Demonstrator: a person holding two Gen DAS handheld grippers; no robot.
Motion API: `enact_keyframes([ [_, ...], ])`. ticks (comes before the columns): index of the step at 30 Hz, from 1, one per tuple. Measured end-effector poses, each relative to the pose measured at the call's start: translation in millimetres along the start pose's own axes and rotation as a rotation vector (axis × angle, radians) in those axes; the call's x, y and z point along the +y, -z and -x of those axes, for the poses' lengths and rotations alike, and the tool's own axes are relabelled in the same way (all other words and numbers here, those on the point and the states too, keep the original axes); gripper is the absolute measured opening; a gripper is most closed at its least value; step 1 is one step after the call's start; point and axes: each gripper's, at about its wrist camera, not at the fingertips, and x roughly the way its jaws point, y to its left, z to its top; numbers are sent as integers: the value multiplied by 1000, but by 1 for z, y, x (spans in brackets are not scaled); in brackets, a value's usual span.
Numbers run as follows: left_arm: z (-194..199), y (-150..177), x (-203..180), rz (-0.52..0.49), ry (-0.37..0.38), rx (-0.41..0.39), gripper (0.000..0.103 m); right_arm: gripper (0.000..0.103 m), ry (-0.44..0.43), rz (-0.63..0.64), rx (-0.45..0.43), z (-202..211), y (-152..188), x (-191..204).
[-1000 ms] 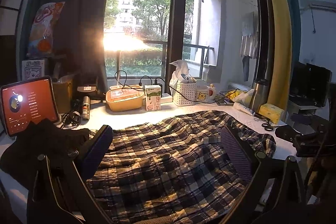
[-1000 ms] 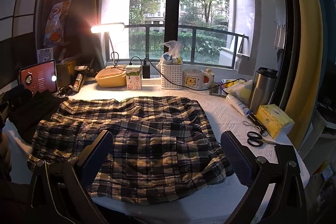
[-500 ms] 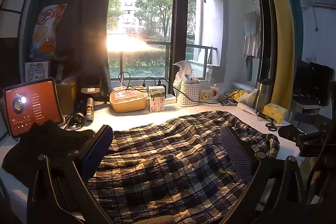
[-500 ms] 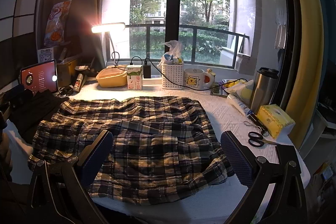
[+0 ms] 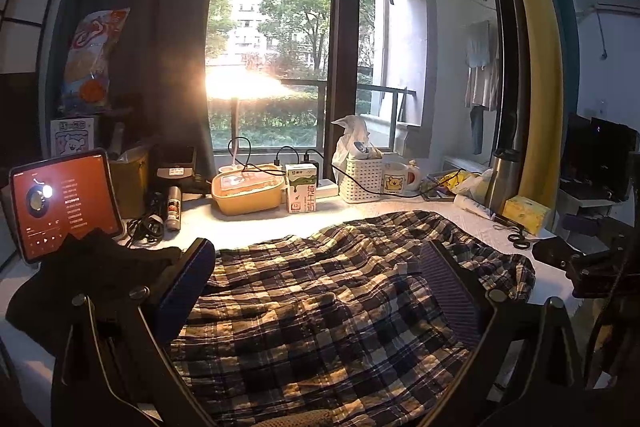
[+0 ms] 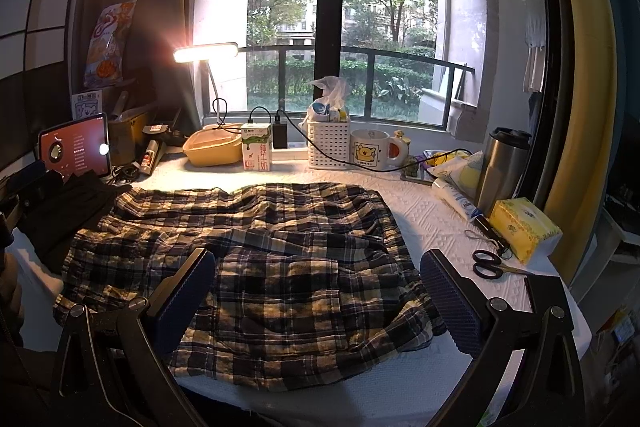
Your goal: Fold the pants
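Note:
Plaid pants in dark blue, tan and white lie spread and wrinkled across the white table. They also fill the lower part of the left wrist view. My left gripper is open and empty, hovering over the pants' left part. My right gripper is open and empty above the pants' near edge. Neither touches the cloth.
A dark garment lies at the left by a lit tablet. Along the window stand a yellow container, milk carton, white basket and mug. At the right are a steel tumbler, tissue pack and scissors.
The left wrist view has risen and drawn back slightly. The right view is almost unchanged. Both grippers stay open and the pants have not moved.

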Motion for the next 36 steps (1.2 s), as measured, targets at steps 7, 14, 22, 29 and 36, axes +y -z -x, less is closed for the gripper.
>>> enact_keyframes([
  [7, 0, 1, 4, 11, -9, -1, 101, 103, -1, 1, 1, 0, 0, -1],
  [14, 1, 1, 1, 2, 0, 2, 101, 103, -1, -1, 0, 1, 0, -2],
  [22, -4, 0, 3, -10, -12, 12, 101, 103, -10, -2, 5, -2, 0, 0],
  [29, -34, 0, 20, -18, -49, 76, 101, 103, -19, 12, 35, -23, -4, -5],
  [36, -94, 3, 49, -1, -100, 225, 101, 103, -39, 20, 129, -84, -8, -12],
])
